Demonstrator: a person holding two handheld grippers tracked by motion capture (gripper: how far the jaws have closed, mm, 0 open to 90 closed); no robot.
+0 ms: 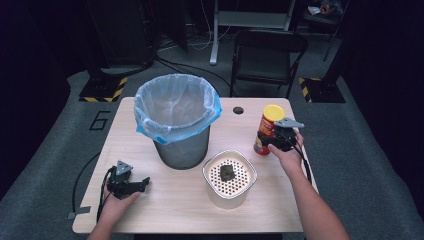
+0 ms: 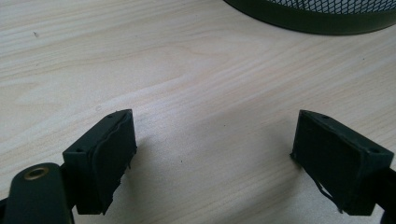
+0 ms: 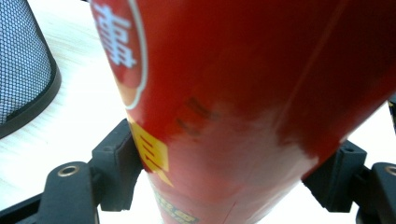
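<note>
High view: above the near edge, facing forward and down over the whole worktop. Left gripper view: low, close, skimming bare wood toward the mesh bin at 1 o'clock. Right gripper view: pressed close against the red can, the bin at 9 o'clock; all three views share this bin.

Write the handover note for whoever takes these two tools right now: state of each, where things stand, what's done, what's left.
Right tool: jaws pressed on both sides of the red can, low on its body. The can stands upright on the table, right of the trash bin, yellow lid on.
Left tool: open, nothing between the jaws, resting low at the table's near left, close to the bin's base.
White perforated container: front centre, with a dark lump on its insert.
Done: can gripped.
Left: probably lift the can and drop it into the lined bin; the can is not yet off the table.
</note>
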